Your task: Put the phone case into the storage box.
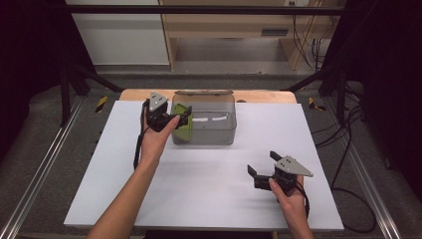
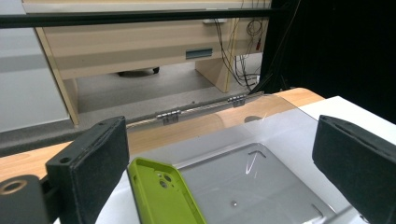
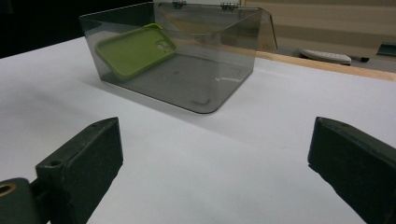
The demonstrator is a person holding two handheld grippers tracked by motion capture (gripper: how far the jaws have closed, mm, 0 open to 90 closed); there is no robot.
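Note:
A lime-green phone case leans tilted against the left inner wall of a clear grey box at the table's back middle. My left gripper is at the box's left end, open, its jaws spread over the case. In the left gripper view the phone case lies just inside the left jaw, with no pad pressing on it. My right gripper hovers open and holds nothing over the front right of the table. The right gripper view looks across at the box and the phone case inside it.
The box's hinged lid stands open at the back, over the wooden table edge. A white sheet covers the table. A wooden desk and cables stand beyond it.

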